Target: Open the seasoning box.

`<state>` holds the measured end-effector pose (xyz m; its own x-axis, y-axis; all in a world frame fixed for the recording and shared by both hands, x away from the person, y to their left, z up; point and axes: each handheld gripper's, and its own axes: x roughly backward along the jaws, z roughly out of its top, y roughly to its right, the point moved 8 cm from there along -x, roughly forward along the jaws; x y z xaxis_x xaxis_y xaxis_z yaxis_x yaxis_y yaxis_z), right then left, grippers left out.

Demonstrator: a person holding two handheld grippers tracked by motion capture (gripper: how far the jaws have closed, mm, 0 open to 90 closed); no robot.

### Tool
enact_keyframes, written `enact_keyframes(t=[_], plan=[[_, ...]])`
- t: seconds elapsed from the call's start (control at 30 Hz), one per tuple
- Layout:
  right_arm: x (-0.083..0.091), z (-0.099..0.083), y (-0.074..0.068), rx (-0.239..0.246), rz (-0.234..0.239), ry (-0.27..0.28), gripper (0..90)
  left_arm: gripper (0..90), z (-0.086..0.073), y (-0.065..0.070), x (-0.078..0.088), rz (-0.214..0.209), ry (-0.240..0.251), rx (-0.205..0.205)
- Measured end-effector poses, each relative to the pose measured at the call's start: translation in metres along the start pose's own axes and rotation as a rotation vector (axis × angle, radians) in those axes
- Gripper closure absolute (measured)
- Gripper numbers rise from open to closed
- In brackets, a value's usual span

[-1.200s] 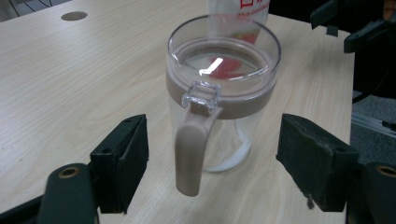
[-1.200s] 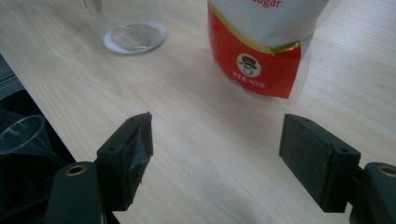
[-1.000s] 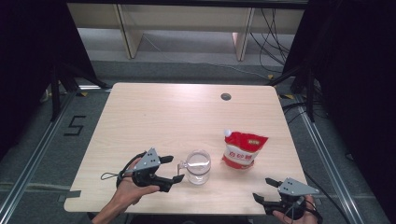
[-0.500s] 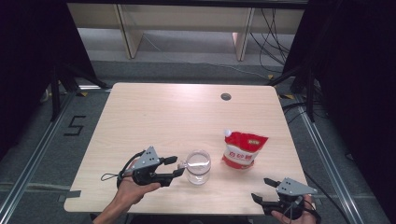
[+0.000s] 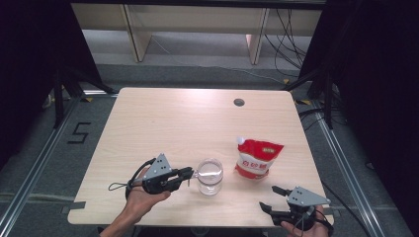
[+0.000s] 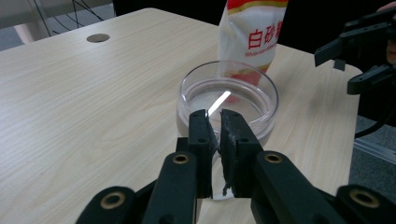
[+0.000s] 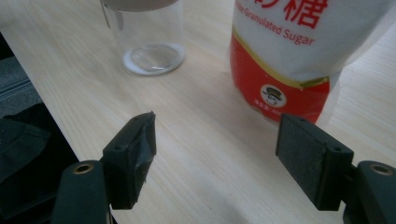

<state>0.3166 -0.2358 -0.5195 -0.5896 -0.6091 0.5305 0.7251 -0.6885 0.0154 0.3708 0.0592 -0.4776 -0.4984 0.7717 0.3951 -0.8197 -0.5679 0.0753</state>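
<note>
Now the left gripper [image 5: 190,172] is at the near left part of the wooden table [image 5: 163,123], and its 2 jaws are pressed on the near rim of a clear glass jar [image 5: 210,176]. In the left gripper view the jaws are almost together, with the thin glass wall between them, so they pinch the jar [image 6: 227,103] at its edge. The jar stands upright near the middle of the near side of the table, and it looks empty.

Just to the right of the jar, a little farther, stands a red and white sugar pouch [image 5: 257,158] with a white spout at its top left corner. It is close to the jar but not touching it.

The right gripper [image 5: 269,197] is at the near right edge of the table, with its jaws spread wide and nothing between them. In the right gripper view the pouch [image 7: 299,51] is in front of the jaws.
</note>
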Motion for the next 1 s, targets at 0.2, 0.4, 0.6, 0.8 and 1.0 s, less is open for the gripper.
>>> enact_keyframes(t=[0.2, 0.4, 0.6, 0.8, 1.0], plan=[[-0.004, 0.004, -0.004, 0.028, 0.012, 0.004, 33.0, 83.9, 0.000, -0.003, -0.002, 0.011, 0.005, 0.022], [-0.011, 0.012, -0.011, 0.015, 0.020, 0.015, 37.5, 83.7, 0.000, -0.004, -0.007, 0.003, 0.007, -0.008], [-0.020, 0.025, -0.018, 0.045, 0.033, 0.062, 46.9, 84.2, 0.000, -0.005, -0.007, 0.011, 0.010, 0.006], [-0.030, 0.037, -0.022, 0.052, 0.038, 0.091, 60.3, 84.3, -0.001, -0.006, -0.007, 0.008, 0.018, 0.004], [-0.044, 0.049, -0.030, 0.068, 0.045, 0.113, 71.5, 84.3, -0.002, -0.006, -0.006, 0.007, 0.020, 0.002]])
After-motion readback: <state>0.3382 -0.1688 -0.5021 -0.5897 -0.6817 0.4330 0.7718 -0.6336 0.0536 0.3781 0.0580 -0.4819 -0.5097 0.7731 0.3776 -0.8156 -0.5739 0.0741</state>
